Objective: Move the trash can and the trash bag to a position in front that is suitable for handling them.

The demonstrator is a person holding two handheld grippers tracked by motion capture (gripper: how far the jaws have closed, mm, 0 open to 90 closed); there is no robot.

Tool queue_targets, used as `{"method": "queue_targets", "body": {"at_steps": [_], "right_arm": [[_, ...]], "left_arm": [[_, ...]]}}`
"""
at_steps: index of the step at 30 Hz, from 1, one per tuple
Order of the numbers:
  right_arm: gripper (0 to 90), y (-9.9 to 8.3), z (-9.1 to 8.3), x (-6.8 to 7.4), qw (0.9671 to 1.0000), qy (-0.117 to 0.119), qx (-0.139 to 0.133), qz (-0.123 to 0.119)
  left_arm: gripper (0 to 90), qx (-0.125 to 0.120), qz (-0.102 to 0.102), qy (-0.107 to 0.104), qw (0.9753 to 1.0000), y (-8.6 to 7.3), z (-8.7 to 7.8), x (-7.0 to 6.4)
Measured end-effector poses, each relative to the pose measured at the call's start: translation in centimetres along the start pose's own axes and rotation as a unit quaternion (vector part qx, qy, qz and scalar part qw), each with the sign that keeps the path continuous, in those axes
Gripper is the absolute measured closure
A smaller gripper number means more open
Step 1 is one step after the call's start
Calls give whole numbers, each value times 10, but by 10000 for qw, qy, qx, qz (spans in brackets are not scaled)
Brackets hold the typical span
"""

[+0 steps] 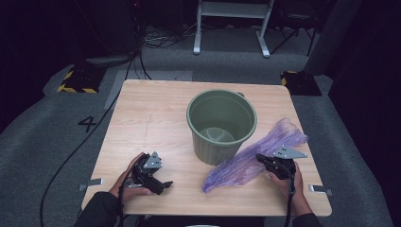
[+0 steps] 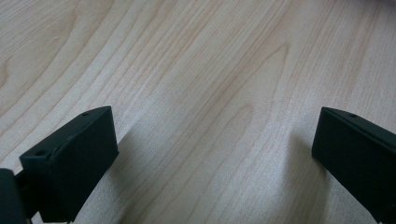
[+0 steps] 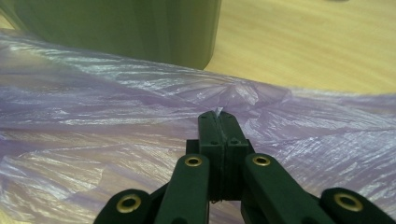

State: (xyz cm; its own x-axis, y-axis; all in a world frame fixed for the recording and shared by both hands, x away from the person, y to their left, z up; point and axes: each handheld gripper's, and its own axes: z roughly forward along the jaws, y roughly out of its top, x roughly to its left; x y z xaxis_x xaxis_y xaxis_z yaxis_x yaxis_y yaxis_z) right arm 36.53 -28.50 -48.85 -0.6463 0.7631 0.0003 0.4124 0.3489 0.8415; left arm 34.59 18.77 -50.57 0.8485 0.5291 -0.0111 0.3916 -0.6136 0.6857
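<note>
A green plastic bucket (image 1: pixel 221 125) stands upright and empty near the middle of the wooden table (image 1: pixel 151 118). A crumpled purple plastic bag (image 1: pixel 250 163) lies stretched out to its right, from the front towards the right edge. My right gripper (image 1: pixel 261 159) is shut on a pinch of the purple bag (image 3: pixel 140 116), its jaws pressed together on the film, with the bucket's wall (image 3: pixel 140 28) just beyond. My left gripper (image 1: pixel 163 185) rests low at the front left, open, over bare wood (image 2: pixel 210 93) with nothing between its jaws.
Metal clips (image 1: pixel 91 183) stick out at the table's front left and front right (image 1: pixel 321 190). A cable (image 1: pixel 71 156) trails over the grey floor to the left. A white frame (image 1: pixel 231 23) and dark stands lie beyond the far edge.
</note>
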Motion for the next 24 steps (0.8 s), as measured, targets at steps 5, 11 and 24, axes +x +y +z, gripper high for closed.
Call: {"method": "queue_targets", "body": {"at_steps": [5,11,24], "right_arm": [[900,4,-9,3,9991,-215,-290,-214],[900,8,-17,5,9979,-184,-563,-269],[900,23,-23,-3,9957,-155,-884,-246]], "left_arm": [[0,1,1,1,10000,0,0,0],[0,-2,2,2,10000,0,0,0],[0,-3,0,5,10000,0,0,0]]}}
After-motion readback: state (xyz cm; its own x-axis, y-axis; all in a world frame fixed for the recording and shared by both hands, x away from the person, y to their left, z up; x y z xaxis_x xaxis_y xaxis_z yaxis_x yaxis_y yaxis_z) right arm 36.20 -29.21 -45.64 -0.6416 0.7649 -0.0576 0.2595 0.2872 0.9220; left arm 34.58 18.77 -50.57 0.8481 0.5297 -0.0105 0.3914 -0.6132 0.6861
